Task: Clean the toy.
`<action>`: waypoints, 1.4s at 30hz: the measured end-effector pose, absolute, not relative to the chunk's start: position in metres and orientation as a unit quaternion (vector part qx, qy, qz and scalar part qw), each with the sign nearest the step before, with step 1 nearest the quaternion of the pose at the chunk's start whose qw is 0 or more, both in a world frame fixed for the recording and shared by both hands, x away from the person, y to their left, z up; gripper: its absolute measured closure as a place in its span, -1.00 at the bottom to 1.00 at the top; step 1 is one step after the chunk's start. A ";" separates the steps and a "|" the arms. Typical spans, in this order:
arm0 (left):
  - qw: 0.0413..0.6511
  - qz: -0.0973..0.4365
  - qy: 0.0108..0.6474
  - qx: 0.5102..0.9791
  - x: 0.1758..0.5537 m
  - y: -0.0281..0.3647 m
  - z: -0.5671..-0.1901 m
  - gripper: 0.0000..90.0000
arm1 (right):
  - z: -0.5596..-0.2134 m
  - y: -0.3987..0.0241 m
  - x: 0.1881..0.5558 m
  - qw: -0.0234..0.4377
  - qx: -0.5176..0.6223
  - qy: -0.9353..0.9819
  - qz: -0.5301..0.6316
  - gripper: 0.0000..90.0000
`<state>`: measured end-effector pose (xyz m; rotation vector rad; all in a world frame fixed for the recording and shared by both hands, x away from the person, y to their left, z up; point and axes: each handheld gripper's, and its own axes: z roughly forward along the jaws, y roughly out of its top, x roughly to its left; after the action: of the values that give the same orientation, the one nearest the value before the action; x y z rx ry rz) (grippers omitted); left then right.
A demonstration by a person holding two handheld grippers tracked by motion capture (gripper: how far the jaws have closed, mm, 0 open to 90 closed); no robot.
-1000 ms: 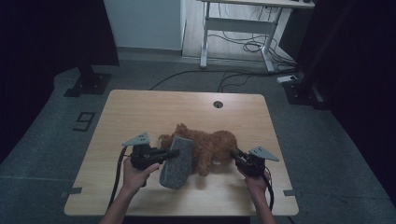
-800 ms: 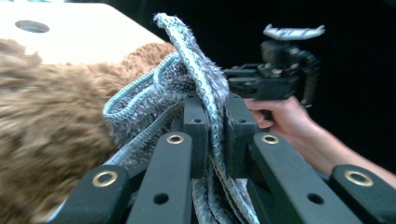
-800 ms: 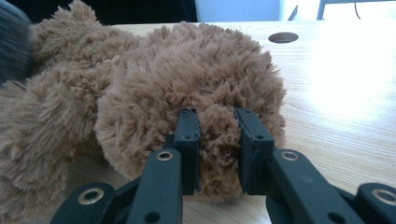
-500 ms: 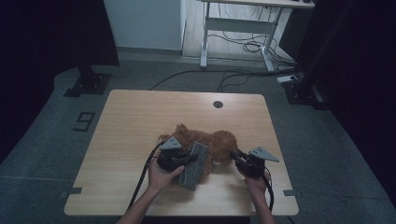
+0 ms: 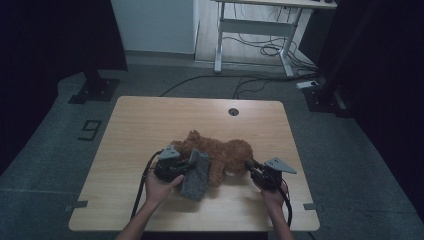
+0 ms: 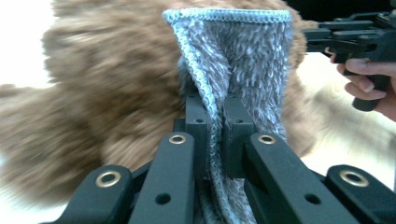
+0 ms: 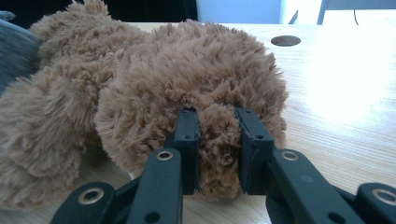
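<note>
A brown plush toy [image 5: 222,152] lies on the wooden table [image 5: 150,120] near its front. My left gripper [image 5: 186,169] is shut on a grey fuzzy cloth [image 5: 196,173], which stands folded between the jaws and rests against the toy's left side. In the left gripper view the cloth [image 6: 233,70] rises from my left gripper [image 6: 215,121] in front of the plush toy [image 6: 102,88]. My right gripper [image 5: 250,167] is shut on the toy's right end. Brown fur of the plush toy [image 7: 187,70] bulges between the jaws of my right gripper [image 7: 217,140].
A round cable hole [image 5: 233,111] sits near the table's far edge. Behind the table stands a desk frame [image 5: 250,30] with cables on the floor. Black stand bases [image 5: 92,90] flank the table. The person's other hand [image 6: 369,84] shows in the left gripper view.
My left gripper moved right and down with the grey cloth, bringing it against the plush toy. The right gripper kept its place on the toy.
</note>
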<state>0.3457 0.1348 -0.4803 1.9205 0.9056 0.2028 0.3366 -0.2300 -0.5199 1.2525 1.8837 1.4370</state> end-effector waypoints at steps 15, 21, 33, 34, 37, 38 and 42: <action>0.497 0.072 0.420 0.756 0.339 0.206 -0.489 0.85 | -0.522 -0.233 0.340 0.219 0.459 0.678 0.531 0.62; 0.520 0.058 0.372 0.766 0.343 0.161 -0.462 0.85 | -0.522 -0.233 0.340 0.218 0.458 0.679 0.531 0.62; 0.527 0.013 0.307 0.793 0.366 0.054 -0.440 0.85 | -0.522 -0.234 0.340 0.217 0.458 0.679 0.531 0.62; 0.521 0.011 0.308 0.796 0.368 0.048 -0.446 0.85 | -0.522 -0.234 0.339 0.217 0.459 0.678 0.531 0.61; 0.498 0.014 0.314 0.808 0.370 0.039 -0.465 0.85 | -0.522 -0.234 0.339 0.217 0.458 0.679 0.531 0.61; 0.494 0.012 0.318 0.809 0.370 0.040 -0.472 0.85 | -0.522 -0.234 0.339 0.217 0.458 0.679 0.531 0.61; 0.498 0.011 0.329 0.802 0.364 0.064 -0.485 0.85 | -0.522 -0.236 0.339 0.212 0.456 0.681 0.533 0.61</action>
<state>0.3642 0.0644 -0.4849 1.9405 0.7973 0.0259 0.3394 -0.2363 -0.5220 1.2681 1.8906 1.4799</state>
